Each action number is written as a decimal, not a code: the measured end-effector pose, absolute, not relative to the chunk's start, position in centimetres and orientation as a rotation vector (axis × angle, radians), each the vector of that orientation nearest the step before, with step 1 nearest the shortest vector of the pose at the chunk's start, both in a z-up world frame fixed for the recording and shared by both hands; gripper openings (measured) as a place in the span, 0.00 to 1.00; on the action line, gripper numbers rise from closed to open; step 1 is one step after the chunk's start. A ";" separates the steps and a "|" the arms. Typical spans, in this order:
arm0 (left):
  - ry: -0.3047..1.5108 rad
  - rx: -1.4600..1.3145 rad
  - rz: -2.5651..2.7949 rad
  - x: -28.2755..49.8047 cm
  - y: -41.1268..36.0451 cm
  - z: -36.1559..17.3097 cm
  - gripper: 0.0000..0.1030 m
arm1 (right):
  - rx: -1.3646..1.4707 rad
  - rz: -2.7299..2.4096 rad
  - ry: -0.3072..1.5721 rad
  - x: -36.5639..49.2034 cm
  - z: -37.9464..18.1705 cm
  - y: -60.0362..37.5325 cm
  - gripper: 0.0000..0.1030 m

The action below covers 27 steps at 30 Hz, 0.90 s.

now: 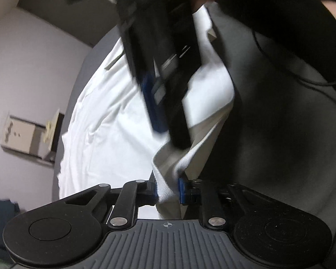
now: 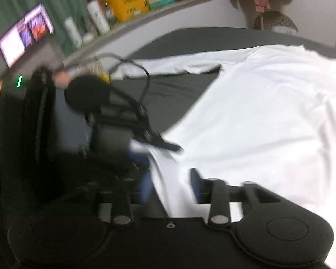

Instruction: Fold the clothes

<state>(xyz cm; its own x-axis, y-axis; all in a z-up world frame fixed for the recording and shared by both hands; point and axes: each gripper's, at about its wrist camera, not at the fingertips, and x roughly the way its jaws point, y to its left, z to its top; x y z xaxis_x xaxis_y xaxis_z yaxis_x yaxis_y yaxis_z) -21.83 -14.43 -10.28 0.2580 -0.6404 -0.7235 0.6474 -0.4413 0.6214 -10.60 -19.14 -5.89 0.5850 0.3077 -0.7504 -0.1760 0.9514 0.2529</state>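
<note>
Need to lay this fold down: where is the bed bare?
Bare grey sheet lies between the sleeve and the white shirt body. Crowded near the left gripper and right gripper, both at the fabric.

Each wrist camera looks forward along its own fingers, close above the bed. Both views share the white shirt (image 1: 105, 121) (image 2: 257, 121), and each sees the other gripper.

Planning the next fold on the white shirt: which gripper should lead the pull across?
Left, probably. The left gripper has its jaws shut on a bunched edge of the white shirt. The right gripper shows cloth between wider-set jaws, blurred; grip unclear.
</note>
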 end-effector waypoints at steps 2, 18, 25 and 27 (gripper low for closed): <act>0.045 1.366 -1.465 -20.9 -14.1 -9.6 0.16 | -0.013 0.255 1.010 -11.1 -5.5 -18.8 0.57; 0.282 1.229 -1.458 -18.0 -8.1 -7.4 0.06 | -0.875 0.071 1.191 -13.9 -12.9 -11.0 0.49; 0.354 1.295 -1.514 -18.7 -6.1 -6.6 0.06 | -0.798 0.194 1.156 -14.9 -11.3 -11.6 0.05; 0.397 1.329 -1.545 -18.4 -5.9 -6.5 0.06 | -0.787 0.222 1.156 -15.2 -11.2 -11.5 0.04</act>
<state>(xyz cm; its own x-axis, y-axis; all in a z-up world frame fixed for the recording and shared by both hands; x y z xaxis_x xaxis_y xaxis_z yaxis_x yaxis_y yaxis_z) -18.45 -5.93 -6.48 0.1238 -0.4694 -0.8743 0.8330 -0.4297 0.3486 -15.15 -11.47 -11.19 0.4153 -0.2294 -0.8803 -0.5385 0.7179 -0.4412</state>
